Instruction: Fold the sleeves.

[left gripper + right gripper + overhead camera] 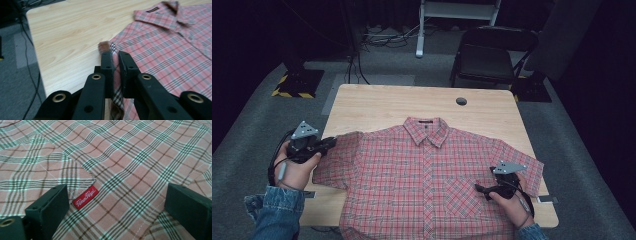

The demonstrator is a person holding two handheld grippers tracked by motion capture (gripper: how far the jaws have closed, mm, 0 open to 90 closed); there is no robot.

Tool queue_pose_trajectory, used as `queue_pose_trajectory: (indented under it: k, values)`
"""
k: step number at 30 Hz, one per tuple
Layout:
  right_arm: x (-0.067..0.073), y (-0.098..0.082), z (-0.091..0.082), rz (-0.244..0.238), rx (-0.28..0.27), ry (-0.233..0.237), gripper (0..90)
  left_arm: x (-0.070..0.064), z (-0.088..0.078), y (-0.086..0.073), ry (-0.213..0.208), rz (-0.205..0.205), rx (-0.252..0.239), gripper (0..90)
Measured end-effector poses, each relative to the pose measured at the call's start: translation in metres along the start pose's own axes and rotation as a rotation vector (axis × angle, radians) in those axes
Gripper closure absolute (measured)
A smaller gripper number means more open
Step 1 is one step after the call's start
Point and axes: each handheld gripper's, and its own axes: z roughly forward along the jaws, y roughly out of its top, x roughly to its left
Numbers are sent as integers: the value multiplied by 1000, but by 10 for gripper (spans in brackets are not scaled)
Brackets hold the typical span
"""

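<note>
Nearest the person, the right gripper rests low over the front of the red plaid shirt, its jaws spread wide on either side of the small red label at the chest pocket's corner. Farther up on the other side, the left gripper has its jaws pressed together on the sleeve's edge, pinching the cloth. The shirt lies spread face-up across the wooden table, collar toward the far edge.

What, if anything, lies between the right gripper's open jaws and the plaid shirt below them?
Nothing visible. The right gripper hovers with jaws wide apart directly over the plaid shirt, near its red label; bare fabric lies between them.
</note>
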Motion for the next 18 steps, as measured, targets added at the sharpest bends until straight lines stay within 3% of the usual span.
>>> queue_pose_trajectory:
  k: [14,18]
  values:
    - [0,0,0,-1,0,1,55,-30,11,19,-102,83,-2,827]
    - [0,0,0,-2,0,2,55,-34,15,23,-115,86,-8,828]
